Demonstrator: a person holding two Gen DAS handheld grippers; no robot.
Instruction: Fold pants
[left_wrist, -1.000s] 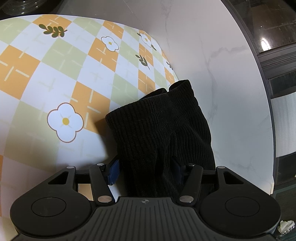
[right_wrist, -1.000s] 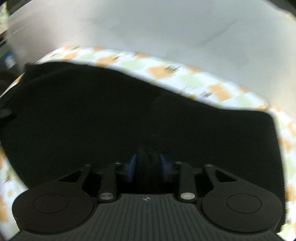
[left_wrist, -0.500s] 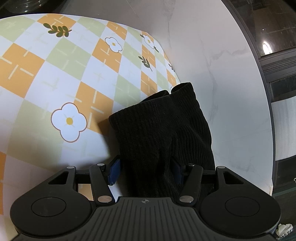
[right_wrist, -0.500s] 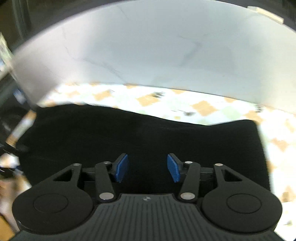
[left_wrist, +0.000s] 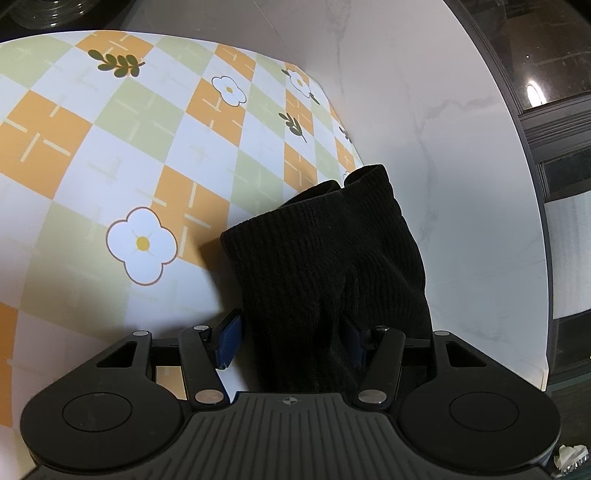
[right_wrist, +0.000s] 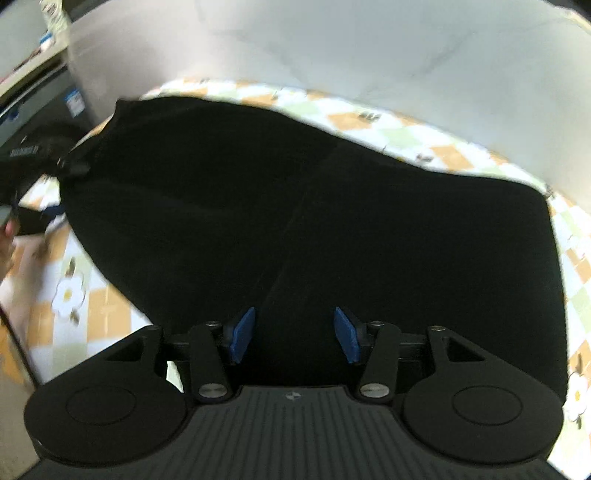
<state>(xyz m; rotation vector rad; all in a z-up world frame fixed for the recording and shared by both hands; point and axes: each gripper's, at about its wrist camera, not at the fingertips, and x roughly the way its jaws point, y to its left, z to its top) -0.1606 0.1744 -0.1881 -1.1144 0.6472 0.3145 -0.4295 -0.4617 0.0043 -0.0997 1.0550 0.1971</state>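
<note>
since a second earlier the right gripper (right_wrist: 294, 338) had let go of the fold of black cloth once bunched between its blue pads and had swung across, so its view took in more of the table's left end; the left gripper (left_wrist: 291, 341) had kept its place and its hold; the left wrist view barely differed.

in the right wrist view the black knit pants (right_wrist: 314, 221) lay spread flat on the checked tablecloth (right_wrist: 406, 136), orange, green and white with daisies, which covered part of a white marble table (right_wrist: 332, 48); a seam ran diagonally down the dark cloth toward the gripper; the right gripper's fingers stood spread apart above the pants, with nothing pinched between the blue pads (right_wrist: 242, 334); the picture was somewhat blurred, and at its left edge the other gripper showed as a dark shape at the pants' corner, beside a bit of a hand.

in the left wrist view a bunched end of the ribbed pants (left_wrist: 332, 266) rose up from between the left gripper's fingers; its right pad pressed into the knit and was half buried in it, while whether the left pad (left_wrist: 229, 341) touched the cloth or stood just beside it i could not tell; the cloth hung over the tablecloth's (left_wrist: 147, 147) edge where the bare marble (left_wrist: 461, 166) began.
</note>
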